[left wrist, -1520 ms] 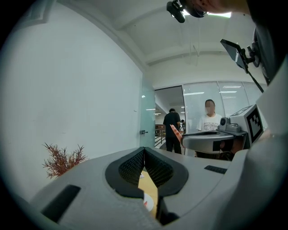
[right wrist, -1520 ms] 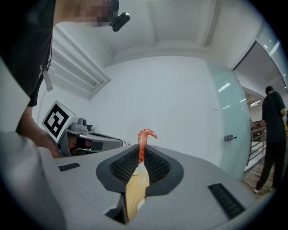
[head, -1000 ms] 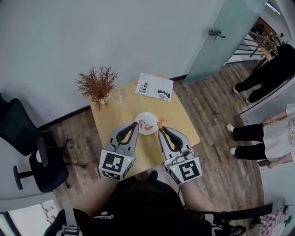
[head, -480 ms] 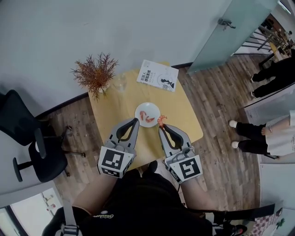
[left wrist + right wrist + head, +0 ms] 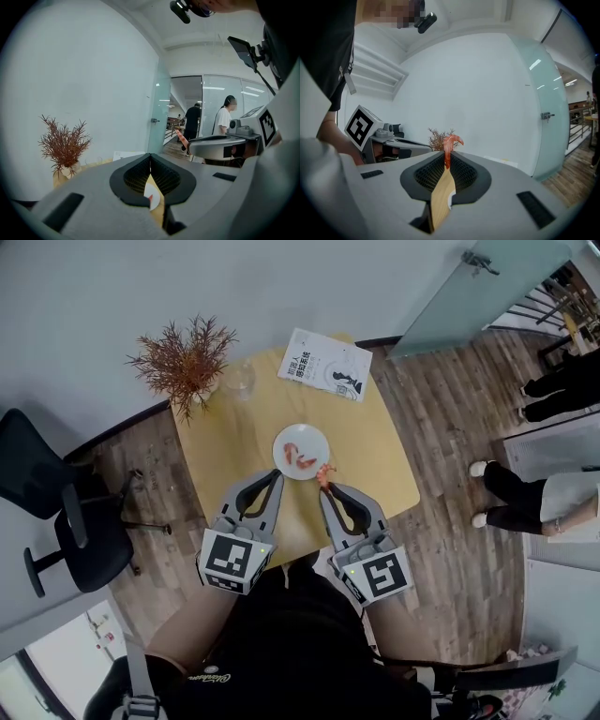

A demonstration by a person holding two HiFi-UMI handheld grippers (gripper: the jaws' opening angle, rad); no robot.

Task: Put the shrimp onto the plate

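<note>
A white plate (image 5: 301,439) sits in the middle of the small yellow table (image 5: 375,460), with two orange shrimp (image 5: 298,457) lying in it. My right gripper (image 5: 324,486) is shut on another orange shrimp (image 5: 324,473), which sticks out of the tips just off the plate's near right rim. In the right gripper view that shrimp (image 5: 450,143) rises curled from between the closed pads. My left gripper (image 5: 278,477) is shut with nothing in it, tips at the plate's near left edge. A sliver of the plate (image 5: 152,193) shows below its jaws.
A dried reddish plant in a vase (image 5: 185,360) and a clear glass (image 5: 240,378) stand at the table's far left. A white booklet (image 5: 325,364) lies at the far edge. A black office chair (image 5: 56,512) is at left; people (image 5: 539,493) stand at right.
The head view has shifted, so the table sits higher in frame. Both grippers hold their places by the plate, the right one keeping the shrimp.
</note>
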